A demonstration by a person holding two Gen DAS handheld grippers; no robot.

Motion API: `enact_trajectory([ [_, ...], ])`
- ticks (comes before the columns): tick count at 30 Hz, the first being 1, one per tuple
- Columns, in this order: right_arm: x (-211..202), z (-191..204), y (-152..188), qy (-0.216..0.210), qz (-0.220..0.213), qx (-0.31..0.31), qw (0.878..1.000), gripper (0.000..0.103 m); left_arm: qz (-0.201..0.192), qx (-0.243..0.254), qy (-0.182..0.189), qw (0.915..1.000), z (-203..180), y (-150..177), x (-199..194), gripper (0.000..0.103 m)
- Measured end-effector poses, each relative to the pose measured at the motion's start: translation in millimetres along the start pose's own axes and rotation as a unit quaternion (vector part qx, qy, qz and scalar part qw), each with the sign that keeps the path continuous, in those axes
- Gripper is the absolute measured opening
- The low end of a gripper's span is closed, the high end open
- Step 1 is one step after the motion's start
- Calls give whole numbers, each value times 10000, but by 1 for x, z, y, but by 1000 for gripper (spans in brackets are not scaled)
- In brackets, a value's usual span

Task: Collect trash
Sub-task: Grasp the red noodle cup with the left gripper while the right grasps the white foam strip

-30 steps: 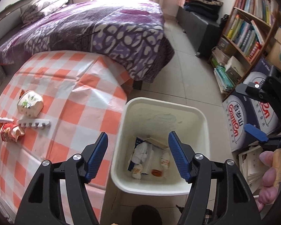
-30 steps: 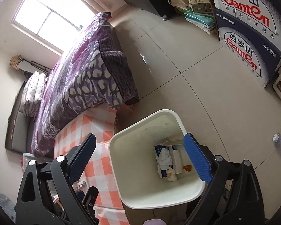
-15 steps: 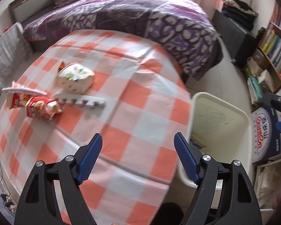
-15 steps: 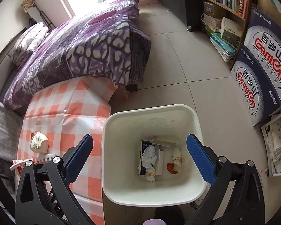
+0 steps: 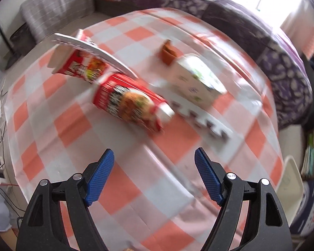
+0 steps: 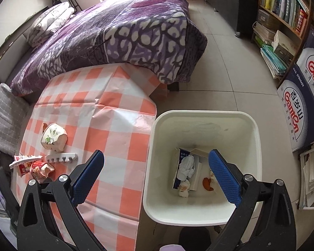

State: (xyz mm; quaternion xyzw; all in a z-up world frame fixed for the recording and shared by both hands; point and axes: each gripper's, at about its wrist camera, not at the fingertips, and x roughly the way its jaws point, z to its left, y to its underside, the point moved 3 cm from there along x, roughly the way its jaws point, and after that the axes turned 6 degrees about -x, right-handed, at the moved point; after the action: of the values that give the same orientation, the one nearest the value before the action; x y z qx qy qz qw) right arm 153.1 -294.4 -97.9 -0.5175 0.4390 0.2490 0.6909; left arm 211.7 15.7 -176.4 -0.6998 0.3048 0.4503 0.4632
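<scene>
While the left gripper (image 5: 153, 158) is hanging over the checked tablecloth (image 5: 123, 188), its blue pads (image 5: 99, 177) are standing spread with only cloth showing between them. The left wrist view is blurring, so fine detail is lost. Ahead of that gripper, a red instant-noodle cup (image 5: 131, 104) is lying on its side, and a second red noodle cup (image 5: 77, 64) with its peeled lid sticking out is lying just behind it, the two touching or nearly so; I cannot tell which. A white paper bowl with green print (image 5: 196, 83) is lying tipped over to their right, beside a white toothed plastic strip (image 5: 201, 121).

The right gripper (image 6: 156, 163) is hovering with fingers spread wide and gripping nothing, one pad (image 6: 88, 175) over the table edge and the other over the white trash bin (image 6: 203, 115). The bin is standing on the floor against the table's side and is holding a blue-and-white carton (image 6: 178, 167), crumpled tissue (image 6: 187, 164) and some orange scraps (image 6: 207, 183). A purple patterned bedspread (image 6: 125, 31) is lying beyond the table.
</scene>
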Motion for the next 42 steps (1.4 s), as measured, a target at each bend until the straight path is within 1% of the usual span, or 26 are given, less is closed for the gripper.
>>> enact_trajectory([
  [2, 5, 11, -1, 1, 41, -118, 9999, 96, 17, -293, -3, 9996, 12, -14, 4, 77],
  [4, 10, 24, -3, -16, 78, -243, 9997, 96, 117, -705, 82, 9974, 25, -27, 10, 77],
  [6, 15, 36, -4, -26, 106, -365, 9993, 96, 203, -1091, 199, 9936, 36, -35, 14, 77],
  [9, 25, 57, -6, -202, 93, -544, 9983, 96, 329, -1558, 401, 9864, 44, -44, 23, 77],
  [11, 32, 73, -8, -257, 25, -731, 9970, 96, 376, -1759, 507, 9824, 45, -48, 29, 77],
  [14, 42, 95, -9, -181, -67, -1097, 9938, 96, 477, -1937, 676, 9776, 45, -47, 39, 77],
  [17, 52, 112, -7, -188, -35, -1349, 9907, 96, 556, -2108, 862, 9721, 47, -47, 47, 76],
  [19, 58, 123, -4, -210, -41, -1547, 9877, 96, 530, -2037, 988, 9726, 48, -47, 49, 68],
  [20, 61, 128, -3, -198, -46, -1661, 9859, 96, 512, -1948, 1042, 9740, 49, -49, 51, 61],
  [21, 65, 135, -1, -187, -49, -1815, 9832, 96, 489, -1847, 1104, 9753, 49, -50, 51, 57],
  [24, 74, 152, 6, -210, -75, -2212, 9750, 96, 441, -1541, 1314, 9783, 54, -52, 48, 48],
  [27, 81, 172, 16, -280, -40, -2635, 9643, 96, 450, -1209, 1423, 9814, 61, -49, 42, 44],
  [30, 86, 194, 27, -423, 3, -3045, 9516, 95, 390, -888, 1460, 9845, 74, -38, 35, 43],
  [35, 90, 225, 40, -426, -193, -3648, 9299, 94, 270, -437, 1514, 9871, 101, -15, 22, 43],
  [37, 94, 236, 43, -393, -224, -3855, 9216, 94, 270, -374, 1517, 9873, 113, -9, 17, 40],
  [39, 99, 243, 43, -395, -212, -3957, 9173, 94, 297, -373, 1533, 9870, 123, -4, 14, 36],
  [41, 108, 246, 43, -337, -116, -3999, 9159, 93, 271, -347, 1503, 9877, 132, -2, 11, 36],
  [42, 114, 247, 43, -299, -19, -4008, 9157, 89, 230, -326, 1471, 9883, 135, -1, 9, 36],
])
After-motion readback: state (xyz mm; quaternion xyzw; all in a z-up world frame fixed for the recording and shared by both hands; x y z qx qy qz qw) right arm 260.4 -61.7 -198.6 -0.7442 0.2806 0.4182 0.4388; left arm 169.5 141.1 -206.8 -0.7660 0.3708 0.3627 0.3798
